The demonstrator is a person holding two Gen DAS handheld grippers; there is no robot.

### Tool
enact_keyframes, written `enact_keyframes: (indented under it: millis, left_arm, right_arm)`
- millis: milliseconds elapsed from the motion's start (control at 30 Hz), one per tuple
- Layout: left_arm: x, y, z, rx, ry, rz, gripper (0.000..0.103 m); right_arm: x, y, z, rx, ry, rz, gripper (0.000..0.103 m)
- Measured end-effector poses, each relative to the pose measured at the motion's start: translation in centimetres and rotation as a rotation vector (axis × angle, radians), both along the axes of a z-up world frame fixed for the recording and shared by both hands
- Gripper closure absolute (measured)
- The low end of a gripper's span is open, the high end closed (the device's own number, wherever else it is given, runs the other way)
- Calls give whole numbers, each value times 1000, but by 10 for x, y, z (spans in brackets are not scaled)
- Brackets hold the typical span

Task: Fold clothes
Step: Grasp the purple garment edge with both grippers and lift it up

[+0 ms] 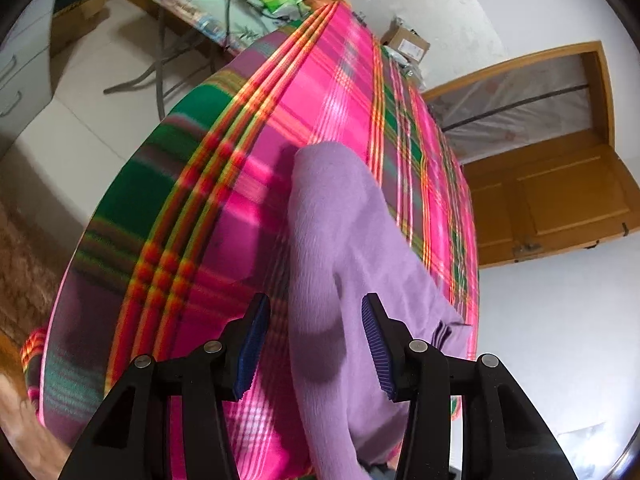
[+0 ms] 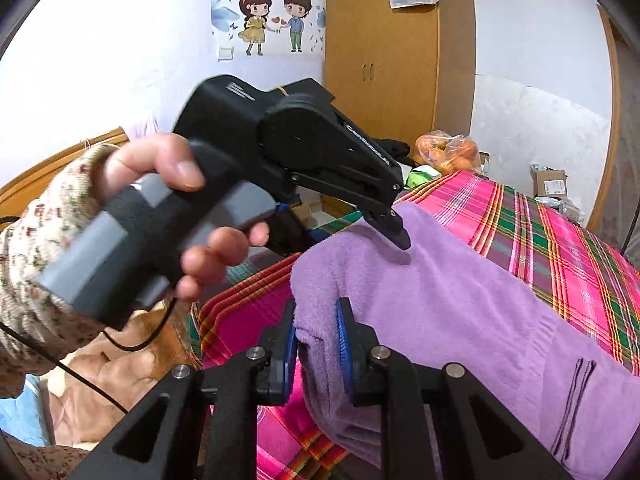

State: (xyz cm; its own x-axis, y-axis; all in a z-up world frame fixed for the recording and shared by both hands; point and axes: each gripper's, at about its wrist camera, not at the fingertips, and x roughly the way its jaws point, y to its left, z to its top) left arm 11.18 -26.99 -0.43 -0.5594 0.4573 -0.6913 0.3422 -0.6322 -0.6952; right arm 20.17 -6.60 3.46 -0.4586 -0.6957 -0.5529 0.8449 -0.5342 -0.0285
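The purple garment (image 2: 460, 304) lies on the plaid bedspread (image 1: 200, 216). The right gripper (image 2: 318, 344) pinches its folded edge. The left gripper (image 1: 316, 344) hovers above it, fingers spread.

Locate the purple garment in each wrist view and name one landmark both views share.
Left wrist view: the purple garment runs from centre to bottom, passing between the open left gripper.
Right wrist view: it fills the centre and lower right, its edge clamped in the right gripper.
Shared landmark: the pink plaid blanket under the garment.
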Motion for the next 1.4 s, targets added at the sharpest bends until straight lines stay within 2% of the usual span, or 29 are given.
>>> enact_keyframes:
  millis: [200, 267, 333, 433, 700, 1000, 1400]
  left_arm:
    - [-11, 10, 2, 17, 4, -45, 56]
    - [-13, 15, 6, -5, 18, -65, 69]
    - [-13, 21, 12, -37, 35, -82, 70]
    - [-12, 26, 21, -57, 64, -85, 83]
    - [-14, 48, 46, -64, 129, -94, 83]
    - [-24, 86, 82, -49, 230, -153, 83]
    - [-49, 139, 106, -20, 282, -251, 83]
  right_arm:
    - [1, 10, 5, -23, 4, -6, 84]
    - [2, 13, 7, -29, 4, -9, 84]
    - [3, 16, 8, -38, 6, -13, 84]
    - [7, 23, 12, -57, 12, -22, 84]
    - [16, 53, 30, -141, 10, -69, 84]
    - [23, 94, 54, -230, 48, -138, 84]
    - [13, 145, 71, -301, 63, -261, 84]
